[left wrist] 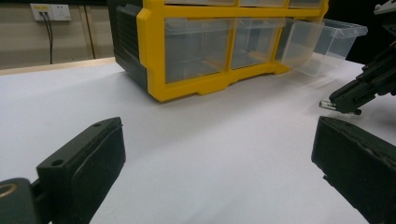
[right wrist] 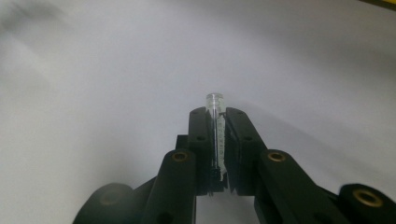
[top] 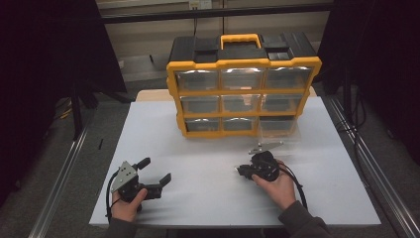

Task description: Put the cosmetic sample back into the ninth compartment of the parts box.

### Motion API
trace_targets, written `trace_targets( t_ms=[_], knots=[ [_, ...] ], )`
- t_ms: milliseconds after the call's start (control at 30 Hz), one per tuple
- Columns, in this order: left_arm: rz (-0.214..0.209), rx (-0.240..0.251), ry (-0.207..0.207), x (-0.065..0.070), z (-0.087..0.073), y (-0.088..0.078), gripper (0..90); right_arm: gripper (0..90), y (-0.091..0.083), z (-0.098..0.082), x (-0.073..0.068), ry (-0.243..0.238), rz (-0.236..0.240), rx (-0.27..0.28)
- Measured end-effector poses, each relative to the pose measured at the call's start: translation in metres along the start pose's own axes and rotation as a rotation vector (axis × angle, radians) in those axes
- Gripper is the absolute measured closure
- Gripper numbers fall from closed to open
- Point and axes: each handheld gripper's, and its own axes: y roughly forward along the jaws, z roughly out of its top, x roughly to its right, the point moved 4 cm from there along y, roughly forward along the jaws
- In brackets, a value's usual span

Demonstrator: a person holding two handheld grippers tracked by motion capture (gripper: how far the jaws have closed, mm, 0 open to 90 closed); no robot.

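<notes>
Your right gripper (right wrist: 217,109) is clamped on a small clear tube (right wrist: 215,122), a slim see-through vial with fine markings along its side. In the right gripper view the tube stands lengthwise between the two black jaws, pinched from both sides, with its rounded tip poking just past the jaw ends over the white table (right wrist: 93,93). From the left gripper view you can see that same tip as a small pale point at the end of the right gripper (left wrist: 337,103), low over the table surface.

From above, your right hand (top: 277,186) sits near the front of the table, right of centre, with the gripper (top: 241,170) pointing left. Just beyond it, a clear drawer (top: 277,130) is pulled out of the bottom right slot of the yellow and black storage cabinet (top: 242,94), which stands at the far middle of the table. In the left gripper view that drawer (left wrist: 322,44) tilts out and down from the cabinet's frame.

Your left gripper (top: 157,174) rests near the front left of the table, held in your left hand (top: 126,203). Its jaws stand wide apart with nothing between them, only bare table showing in the gap, and they point right, toward the other gripper.
</notes>
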Motion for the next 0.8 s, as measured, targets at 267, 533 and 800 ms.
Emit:
trace_targets(
  t_ms=[267, 533, 800],
  knots=[
    [-0.003, 0.005, 0.001, 0.0, 0.0, 0.0, 2.9, 81.6, -0.01, 0.008, 0.001, -0.005, 0.013, 0.011],
    [-0.001, 0.005, -0.001, 0.0, 0.0, 0.0, 2.9, 81.5, -0.021, 0.016, 0.005, -0.011, 0.024, 0.018],
    [0.0, 0.006, -0.001, 0.0, 0.0, 0.0, 2.9, 81.6, -0.03, 0.022, 0.01, -0.01, 0.032, 0.005]
  ],
)
